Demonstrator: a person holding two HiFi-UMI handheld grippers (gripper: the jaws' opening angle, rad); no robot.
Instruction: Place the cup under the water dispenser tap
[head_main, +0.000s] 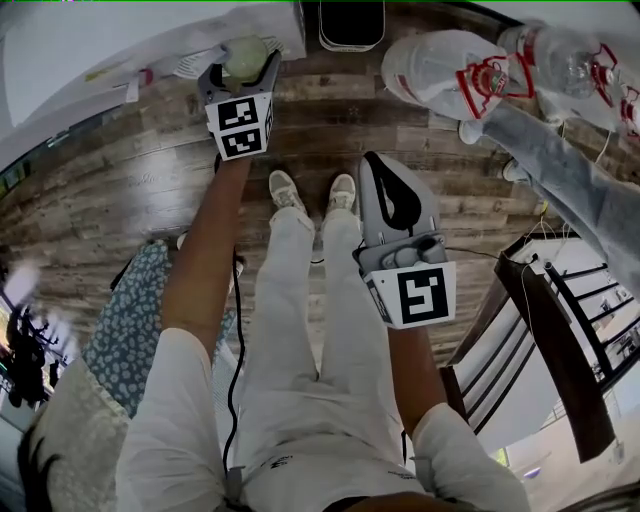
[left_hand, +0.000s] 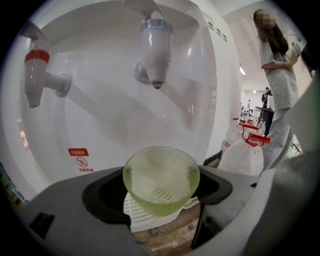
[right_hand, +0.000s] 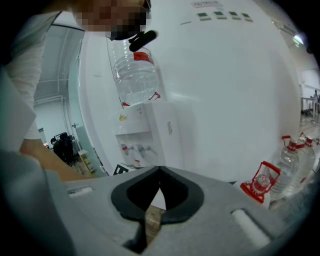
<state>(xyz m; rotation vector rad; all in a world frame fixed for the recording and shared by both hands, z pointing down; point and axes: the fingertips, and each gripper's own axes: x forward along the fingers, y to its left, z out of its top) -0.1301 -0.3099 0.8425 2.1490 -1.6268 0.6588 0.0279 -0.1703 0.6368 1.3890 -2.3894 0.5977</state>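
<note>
A translucent green cup (left_hand: 161, 176) sits between the jaws of my left gripper (left_hand: 161, 192), which is shut on it. The cup hangs just above the white drip grille (left_hand: 137, 214) of the water dispenser (left_hand: 100, 120). The grey-collared tap (left_hand: 155, 50) is almost straight above the cup; the red tap (left_hand: 35, 75) is off to the left. In the head view the cup (head_main: 241, 52) and left gripper (head_main: 243, 68) are at the dispenser's (head_main: 110, 45) front. My right gripper (head_main: 374, 160) hangs back over the floor, shut (right_hand: 159, 170) and empty.
Large water bottles with red handles (head_main: 455, 68) lie on the wooden floor to the right. Another person's jeans leg (head_main: 560, 170) stands beside them. A dark-framed rack (head_main: 560, 330) is at the right, and a bin (head_main: 350, 25) is behind. A person in white (left_hand: 275, 75) stands to the right.
</note>
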